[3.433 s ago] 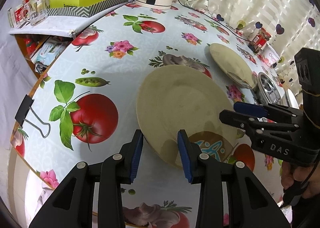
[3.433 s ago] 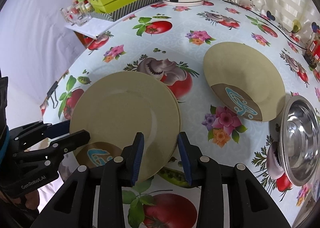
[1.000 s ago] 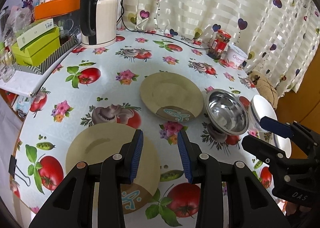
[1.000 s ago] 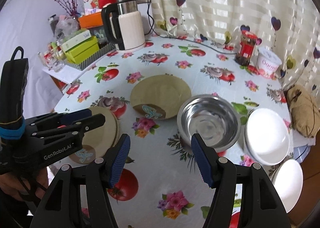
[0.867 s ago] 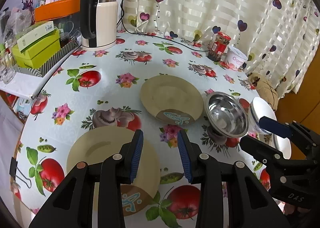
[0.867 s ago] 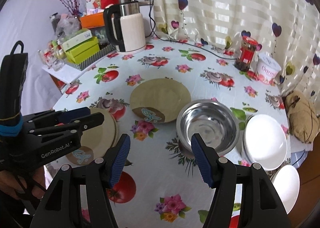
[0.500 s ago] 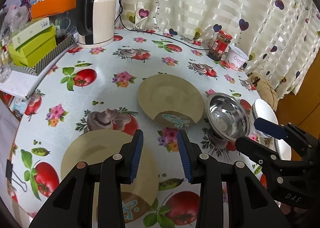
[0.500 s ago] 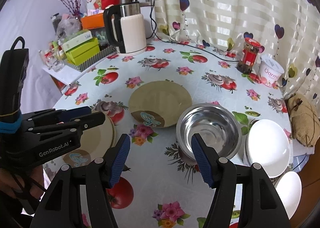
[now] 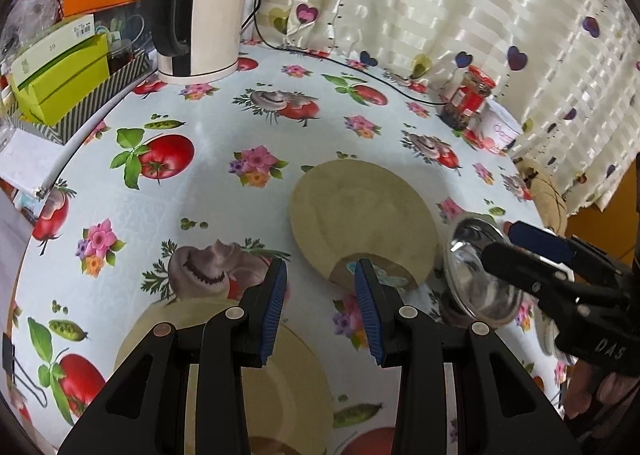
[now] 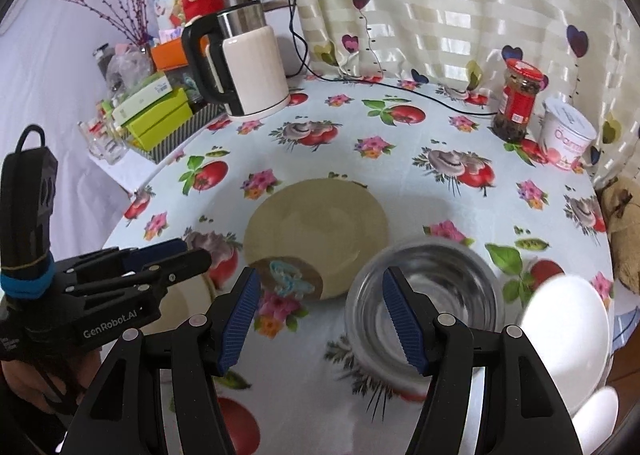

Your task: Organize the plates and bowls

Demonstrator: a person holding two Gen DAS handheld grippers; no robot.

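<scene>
Here right tool (image 10: 320, 313) gapes above steel bowl (image 10: 448, 287).

Bare surface (image 10: 352, 159) stretches between the kettle (image 10: 248, 67) at the back left and the jar (image 10: 518, 101) and tub (image 10: 566, 139) at the back right, crossed only by a black cable (image 10: 416, 93) along the far edge. Toward the front it is crowded: a tan plate (image 10: 320, 231) in the middle, a steel bowl (image 10: 436, 287) just beside it on the right, white bowls (image 10: 568, 331) at the right edge, and stacked plates (image 9: 240, 375) front left. Boxes (image 9: 60, 83) line the left edge.
</scene>
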